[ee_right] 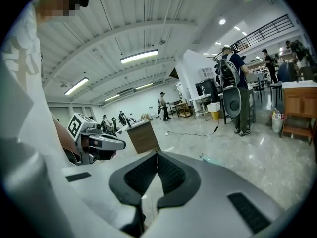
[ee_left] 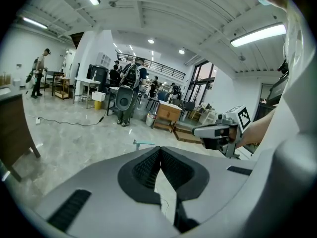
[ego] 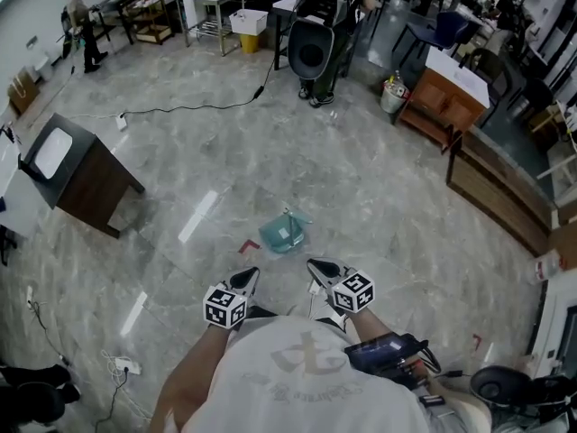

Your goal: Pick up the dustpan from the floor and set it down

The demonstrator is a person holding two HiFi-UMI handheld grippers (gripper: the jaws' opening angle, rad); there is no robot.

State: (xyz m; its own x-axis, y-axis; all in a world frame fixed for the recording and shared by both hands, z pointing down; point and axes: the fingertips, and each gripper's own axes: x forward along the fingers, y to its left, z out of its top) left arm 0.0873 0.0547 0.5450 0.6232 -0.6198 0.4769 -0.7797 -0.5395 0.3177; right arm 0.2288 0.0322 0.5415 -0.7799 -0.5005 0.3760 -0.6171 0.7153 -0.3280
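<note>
A teal dustpan (ego: 283, 234) lies on the grey marble floor, a short way ahead of both grippers. My left gripper (ego: 245, 280) and my right gripper (ego: 323, 269) hang side by side above the floor, both pointing toward it and apart from it. In the left gripper view the left gripper (ee_left: 159, 150) is shut with nothing between its pads, and the dustpan's handle (ee_left: 143, 143) peeks over the jaws. In the right gripper view the right gripper (ee_right: 157, 155) is likewise shut and empty, with a sliver of the dustpan (ee_right: 210, 158) beyond it.
A dark wooden cabinet (ego: 81, 174) stands at the left, and a black cable (ego: 180, 108) trails across the floor behind it. A person with a backpack (ego: 315, 52) stands at the back. Wooden furniture (ego: 446, 102) lines the right. A small red mark (ego: 249, 245) lies beside the dustpan.
</note>
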